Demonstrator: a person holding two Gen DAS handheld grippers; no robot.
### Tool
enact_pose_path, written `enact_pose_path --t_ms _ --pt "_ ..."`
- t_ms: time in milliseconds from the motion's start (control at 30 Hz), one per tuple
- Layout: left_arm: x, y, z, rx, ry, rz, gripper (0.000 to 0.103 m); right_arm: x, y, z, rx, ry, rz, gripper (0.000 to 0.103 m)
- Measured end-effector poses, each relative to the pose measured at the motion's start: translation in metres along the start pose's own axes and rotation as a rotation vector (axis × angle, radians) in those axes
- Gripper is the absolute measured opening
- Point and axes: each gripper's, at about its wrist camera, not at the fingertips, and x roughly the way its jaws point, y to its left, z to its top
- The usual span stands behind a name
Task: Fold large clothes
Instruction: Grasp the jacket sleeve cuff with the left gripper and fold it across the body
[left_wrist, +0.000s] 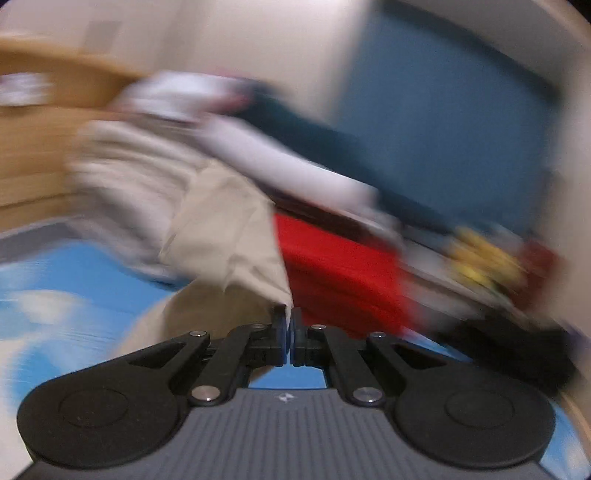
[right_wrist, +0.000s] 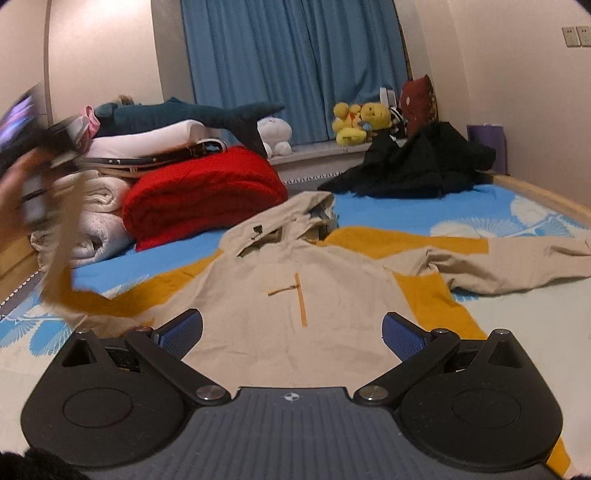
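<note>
Blue curtains (right_wrist: 295, 66) are hanging at upper centre between cream walls (right_wrist: 517, 110), wall sockets (right_wrist: 576, 36) are sitting upper right, and a wooden bed frame (right_wrist: 535, 192) is running along the right.

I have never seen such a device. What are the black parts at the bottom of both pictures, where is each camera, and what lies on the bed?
There is no robot here. A person holds a hand tool with two jaws in each hand, and a wide-angle camera on each tool looks forward along them.

The blurred picture comes from the left gripper. Its jaws are shut on a fold of the beige jacket.

The sharp picture comes from the right gripper. Its jaws are open and hold nothing.

On the blue bedsheet the same beige jacket lies spread out with its hood at the far end. One sleeve is lifted at the left edge. Behind it are a red blanket, rolled white bedding, black clothes and plush toys.
</note>
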Motion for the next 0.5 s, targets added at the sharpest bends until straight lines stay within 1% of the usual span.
enact_pose_path --t_ms 33,67,100,133,167,200,233,267,300,333,367,400,433,467,500 --pt "0.004 -0.038 -0.021 0.028 0.032 -0.082 0.003 0.000 -0.003 0.000 0.005 0.003 0.000 0.102" --pt "0.010 -0.075 -0.049 0.066 0.075 -0.187 0.013 0.000 -0.006 0.000 0.011 0.008 0.000 0.102" --pt "0.017 -0.099 -0.075 0.101 0.128 -0.260 0.038 0.001 -0.010 0.001 0.020 0.016 -0.003 0.102" --pt "0.022 -0.122 -0.106 0.131 0.207 -0.312 0.051 0.002 -0.014 0.002 0.030 0.025 -0.005 0.102" --pt "0.025 -0.137 -0.136 0.166 0.277 -0.357 0.068 0.002 -0.017 0.003 0.036 0.028 -0.004 0.102" --pt "0.024 -0.143 -0.161 0.212 0.321 -0.384 0.071 0.001 -0.022 0.004 0.042 0.025 -0.001 0.102" --pt "0.021 -0.142 -0.178 0.250 0.339 -0.388 0.071 -0.001 -0.025 0.005 0.046 0.020 0.000 0.102" --pt "0.018 -0.134 -0.192 0.283 0.355 -0.385 0.073 -0.002 -0.030 0.007 0.050 0.015 0.000 0.102" --pt "0.018 -0.120 -0.199 0.295 0.377 -0.379 0.078 -0.004 -0.034 0.007 0.057 0.011 0.002 0.102" --pt "0.016 -0.101 -0.202 0.291 0.399 -0.377 0.081 -0.005 -0.038 0.008 0.066 0.009 0.001 0.102" --pt "0.013 -0.076 -0.200 0.271 0.413 -0.375 0.083 -0.005 -0.043 0.010 0.079 0.009 0.004 0.102" --pt "0.016 -0.047 -0.190 0.254 0.417 -0.373 0.085 -0.004 -0.049 0.013 0.097 0.009 0.015 0.102" --pt "0.011 -0.018 -0.182 0.245 0.402 -0.352 0.086 -0.003 -0.056 0.017 0.116 0.010 0.034 0.102" --pt "0.009 0.010 -0.173 0.252 0.371 -0.311 0.089 0.001 -0.064 0.022 0.137 0.014 0.054 0.102" --pt "0.000 0.031 -0.168 0.285 0.325 -0.251 0.094 0.010 -0.072 0.031 0.157 0.028 0.082 0.102"
